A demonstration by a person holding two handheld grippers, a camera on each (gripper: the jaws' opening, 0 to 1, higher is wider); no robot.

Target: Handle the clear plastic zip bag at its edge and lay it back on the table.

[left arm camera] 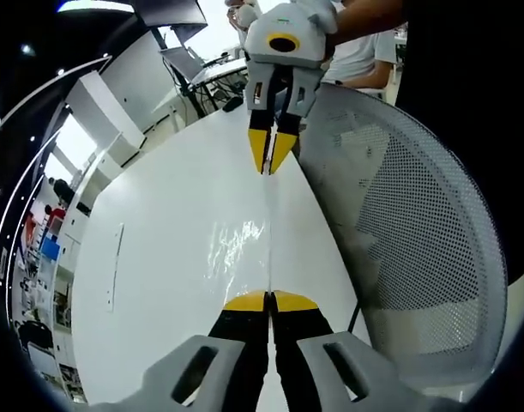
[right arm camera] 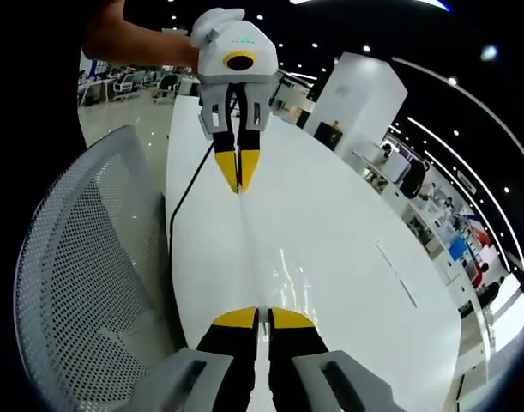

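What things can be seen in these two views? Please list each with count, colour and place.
clear plastic zip bag: one, transparent, stretched edge-on between the two grippers above the table
table: one, white, under the bag
mesh chair: one, grey-white, beside the table edge
black cable: one, running along the table edge by the chair
left gripper: yellow tips, shut on the bag's edge
right gripper: yellow tips, shut on the opposite edge

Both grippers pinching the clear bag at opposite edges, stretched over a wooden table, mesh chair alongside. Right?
One thing is off: the table is white, not wooden, as the left gripper view shows. The rest holds: the left gripper and right gripper are shut on opposite edges of the clear bag, held taut between them, with the mesh chair alongside.
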